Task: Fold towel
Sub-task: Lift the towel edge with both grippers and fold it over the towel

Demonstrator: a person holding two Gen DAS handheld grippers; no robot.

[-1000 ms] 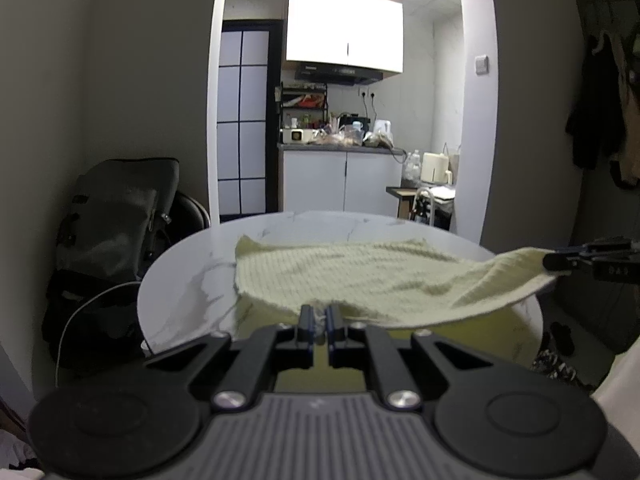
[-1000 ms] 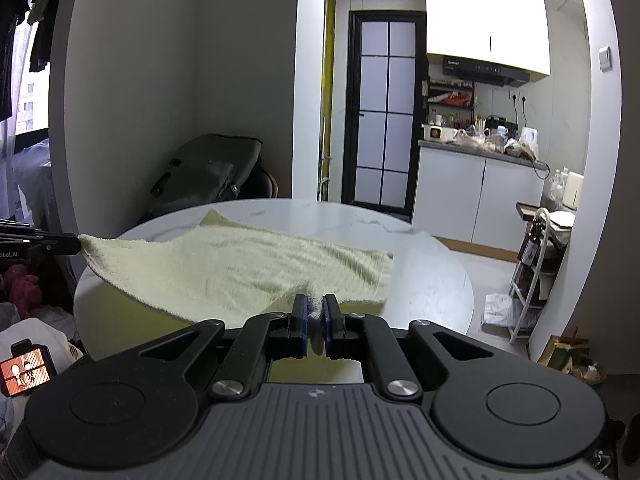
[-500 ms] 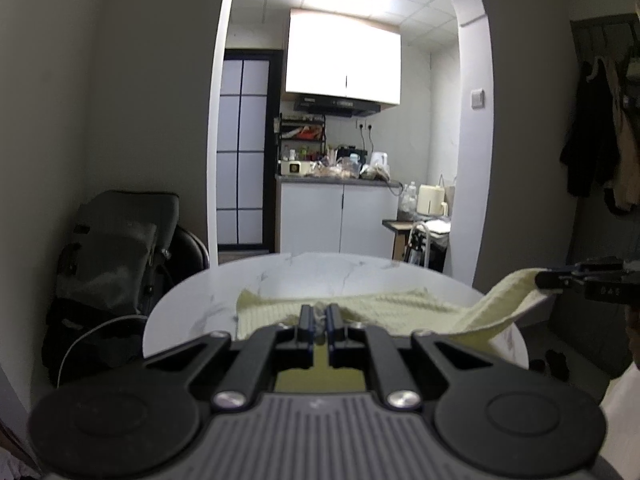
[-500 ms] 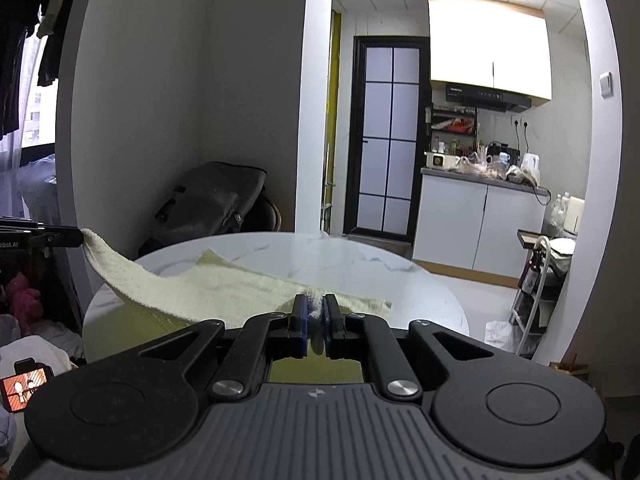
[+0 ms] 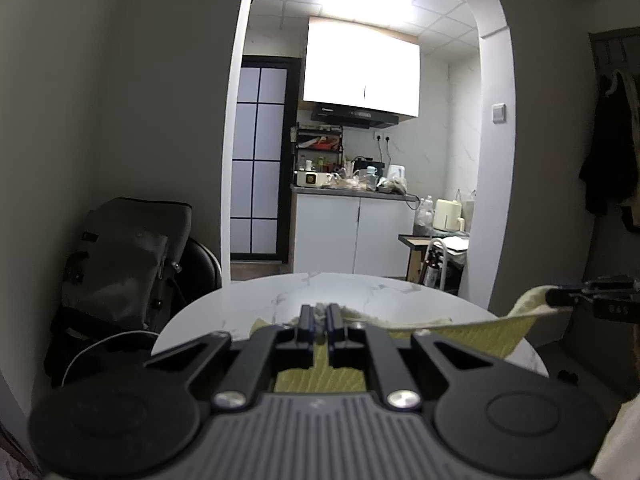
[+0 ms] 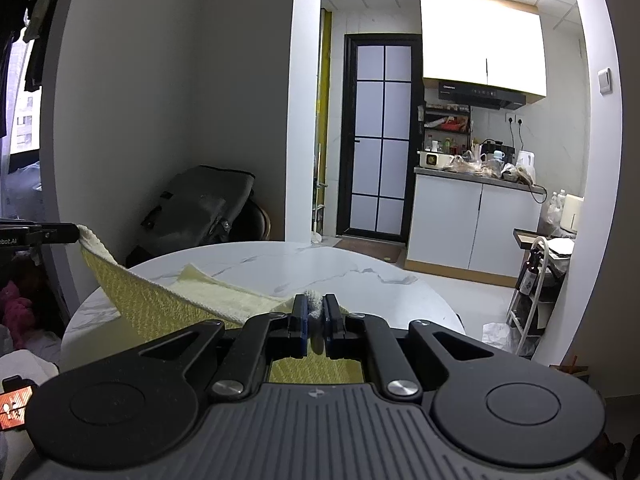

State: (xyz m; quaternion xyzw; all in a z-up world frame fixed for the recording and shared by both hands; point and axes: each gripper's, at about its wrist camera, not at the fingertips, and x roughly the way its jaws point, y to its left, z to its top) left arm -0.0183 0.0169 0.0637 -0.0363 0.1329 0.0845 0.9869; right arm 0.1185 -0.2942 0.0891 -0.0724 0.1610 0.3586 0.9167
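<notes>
Your left gripper (image 5: pixel 320 316) and right gripper (image 6: pixel 315 312) each pinch a near corner of the pale yellow waffle-weave towel (image 6: pixel 160 300), lifting that edge off the round white marble table (image 6: pixel 320 264), probably to carry it over the far half.

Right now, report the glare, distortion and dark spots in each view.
Left wrist view: the upper cabinet is blown out white, the archway bows from fisheye, and the bag sits in shadow. Right wrist view: the same cabinet glares, corners vignette black, yet the towel and table read sharply.
</notes>
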